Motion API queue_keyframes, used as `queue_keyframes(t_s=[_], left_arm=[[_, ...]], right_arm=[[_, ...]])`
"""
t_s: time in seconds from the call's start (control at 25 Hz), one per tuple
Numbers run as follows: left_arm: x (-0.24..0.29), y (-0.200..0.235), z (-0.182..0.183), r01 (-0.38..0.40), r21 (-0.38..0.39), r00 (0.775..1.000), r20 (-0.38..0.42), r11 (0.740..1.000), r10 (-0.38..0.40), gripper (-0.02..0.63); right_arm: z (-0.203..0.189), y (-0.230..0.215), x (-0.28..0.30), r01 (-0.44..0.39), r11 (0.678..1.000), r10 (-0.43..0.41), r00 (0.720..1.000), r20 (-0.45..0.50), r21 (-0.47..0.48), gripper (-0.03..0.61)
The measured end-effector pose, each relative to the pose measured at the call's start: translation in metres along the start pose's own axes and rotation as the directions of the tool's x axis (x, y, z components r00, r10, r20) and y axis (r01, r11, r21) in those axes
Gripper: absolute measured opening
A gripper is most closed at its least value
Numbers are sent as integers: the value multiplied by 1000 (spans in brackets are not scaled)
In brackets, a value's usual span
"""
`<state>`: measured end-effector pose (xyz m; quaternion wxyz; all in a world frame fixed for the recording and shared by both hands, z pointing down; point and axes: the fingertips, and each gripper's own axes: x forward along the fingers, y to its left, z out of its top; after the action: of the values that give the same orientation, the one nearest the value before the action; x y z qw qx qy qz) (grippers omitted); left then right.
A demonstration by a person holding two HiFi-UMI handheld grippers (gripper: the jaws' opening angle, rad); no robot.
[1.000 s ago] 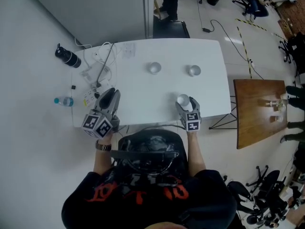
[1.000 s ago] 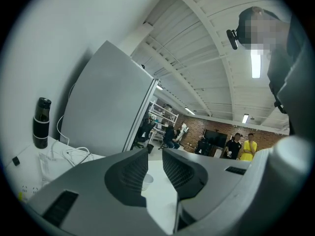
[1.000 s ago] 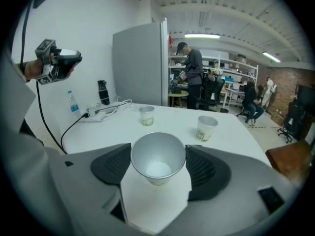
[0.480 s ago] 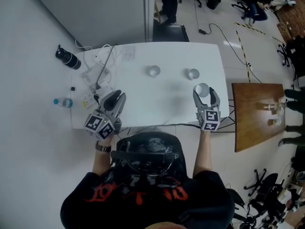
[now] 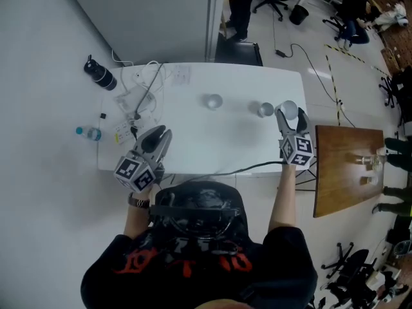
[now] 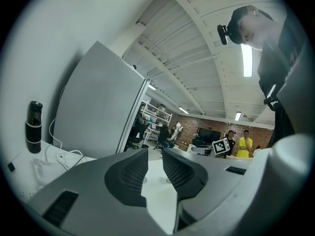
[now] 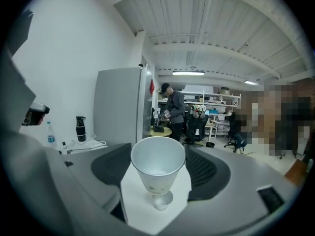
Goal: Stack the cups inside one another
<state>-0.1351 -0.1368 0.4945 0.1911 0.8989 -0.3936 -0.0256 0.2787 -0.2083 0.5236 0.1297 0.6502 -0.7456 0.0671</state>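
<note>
A white table (image 5: pixel 193 140) carries two white cups: one in the middle (image 5: pixel 213 101) and one to its right (image 5: pixel 265 109). My right gripper (image 5: pixel 290 116) is shut on a third white cup (image 5: pixel 288 110), held upright above the table just right of the right-hand cup. In the right gripper view the held cup (image 7: pixel 157 168) sits between the pads of the right gripper (image 7: pixel 158 181), and a cup on the table (image 7: pixel 162 200) shows below it. My left gripper (image 5: pixel 156 136) hovers over the table's front left, jaws slightly apart and empty; the left gripper (image 6: pixel 155 171) shows only table between its pads.
A black bottle (image 5: pixel 100 74), cables (image 5: pixel 138 95) and a small water bottle (image 5: pixel 88 132) lie at the table's left end. A wooden side table (image 5: pixel 344 166) stands to the right. A cable runs along the front edge (image 5: pixel 244 169). A person (image 7: pixel 173 109) stands behind.
My right gripper has lifted the cup off the table's front and carried it up and to the right, beside the right-hand cup. The left gripper has stayed put.
</note>
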Motion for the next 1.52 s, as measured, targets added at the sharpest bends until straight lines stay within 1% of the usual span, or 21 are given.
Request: queue_keyframes(t_s=[0.12, 0.28, 0.36, 0.44, 0.56, 0.72, 0.84, 1.04, 1.52], left_arm=[[-6, 5, 2, -33, -3, 999, 12, 999, 33, 80], [-12, 8, 5, -42, -4, 999, 25, 999, 42, 80], [-26, 14, 8, -82, -1, 996, 38, 997, 82, 80], [-30, 17, 4, -112, -12, 992, 53, 994, 113, 80], [-27, 19, 2, -125, -27, 990, 61, 992, 126, 80], [-36, 21, 4, -153, -26, 985, 75, 988, 155, 80], [-43, 20, 2, -175, -30, 981, 74, 984, 177, 80], [-48, 20, 1, -193, -31, 978, 74, 981, 195, 80], [-47, 15, 0, -190, -34, 979, 71, 981, 192, 80]], right_arm=[[-3, -9, 19, -28, 998, 28, 1000, -4, 54, 359], [-15, -25, 43, -24, 996, 26, 999, -21, 89, 359], [-26, -18, 64, -46, 995, 49, 998, -34, 91, 359], [-38, -22, 79, -52, 995, 57, 997, -58, 87, 359], [-58, -40, 91, -33, 994, 43, 994, -101, 104, 359], [-84, -43, 109, -33, 990, 53, 987, -149, 137, 359], [-102, -41, 114, -39, 988, 66, 981, -182, 148, 359], [-121, -38, 121, -42, 987, 76, 972, -222, 154, 359], [-145, -33, 118, -51, 987, 91, 959, -268, 154, 362]])
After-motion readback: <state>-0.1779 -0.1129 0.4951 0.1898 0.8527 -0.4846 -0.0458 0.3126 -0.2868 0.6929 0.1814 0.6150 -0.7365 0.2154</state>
